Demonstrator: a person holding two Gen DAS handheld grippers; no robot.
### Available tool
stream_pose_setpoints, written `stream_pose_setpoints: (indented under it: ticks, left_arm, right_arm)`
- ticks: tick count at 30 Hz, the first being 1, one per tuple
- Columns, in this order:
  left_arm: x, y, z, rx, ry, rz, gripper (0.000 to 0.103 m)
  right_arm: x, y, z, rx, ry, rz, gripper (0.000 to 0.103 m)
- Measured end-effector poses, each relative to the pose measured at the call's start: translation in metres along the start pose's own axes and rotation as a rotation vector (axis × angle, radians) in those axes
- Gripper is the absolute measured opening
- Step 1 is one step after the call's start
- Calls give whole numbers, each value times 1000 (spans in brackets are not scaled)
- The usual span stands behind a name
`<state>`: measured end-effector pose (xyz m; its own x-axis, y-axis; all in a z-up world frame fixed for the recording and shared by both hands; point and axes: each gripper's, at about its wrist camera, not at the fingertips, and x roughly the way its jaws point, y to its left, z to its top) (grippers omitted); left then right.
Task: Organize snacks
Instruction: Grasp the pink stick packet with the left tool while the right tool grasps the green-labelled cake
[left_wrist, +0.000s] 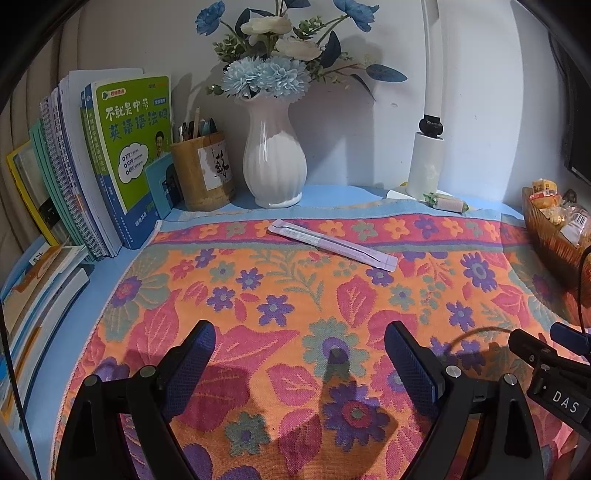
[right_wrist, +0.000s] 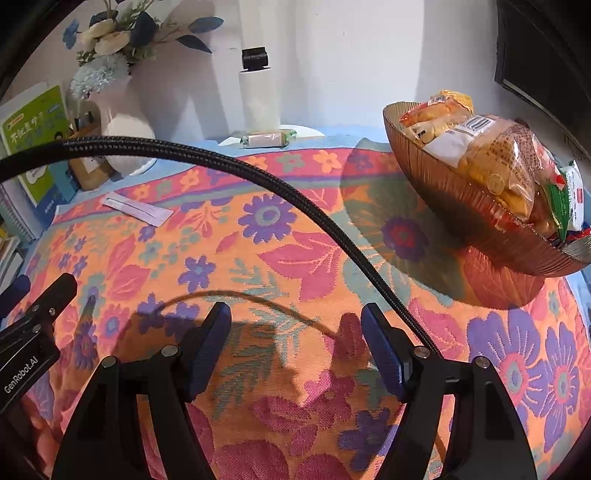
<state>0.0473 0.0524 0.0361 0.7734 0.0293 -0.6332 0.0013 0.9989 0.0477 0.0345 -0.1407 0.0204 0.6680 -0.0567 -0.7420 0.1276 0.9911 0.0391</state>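
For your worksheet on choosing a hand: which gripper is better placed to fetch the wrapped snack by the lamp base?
Probably the right gripper: open, empty, nearer the wrapped snack and amber bowl.

A flowered cloth (left_wrist: 295, 280) covers the desk; books (left_wrist: 110, 166), a pen pot (left_wrist: 201, 171), a white vase (left_wrist: 273, 158) of flowers line the back wall, a flat packet (left_wrist: 332, 240) lying on the cloth

both gripper (left_wrist: 300, 341) (right_wrist: 296, 321) jaws apart, empty
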Motion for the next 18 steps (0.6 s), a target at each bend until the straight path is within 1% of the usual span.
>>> stream_pose_setpoints:
  ticks: [6, 7, 9, 11, 13, 15, 17, 18]
  left_arm:
    - [5, 6, 2, -33, 34, -32, 91]
    - [6, 8, 3, -40, 46, -54, 91]
    - [9, 14, 8, -56, 99, -99, 89]
    - [7, 20, 19, -68, 142, -149, 86]
    - [2, 27, 38, -89, 154, -189, 86]
    - [5, 33, 60, -134, 188, -239, 86]
    - [23, 37, 79, -203, 237, -295, 86]
    - [35, 37, 86, -231, 258, -301, 86]
  right_arm:
    - [-3, 2, -1, -15, -19, -12, 72]
    - [-4, 1, 0, -10, -24, -6, 72]
    - [-7, -2, 1, 6, -21, -9, 72]
    - [-11, -7, 9, 28, 10, 10, 72]
    - [-21, -12, 25, 68, 15, 54, 72]
    - [-34, -15, 45, 99, -17, 85, 72]
    - [-41, -13, 67, 118, -51, 81, 72]
    - [-41, -12, 77, 129, -63, 75, 72]
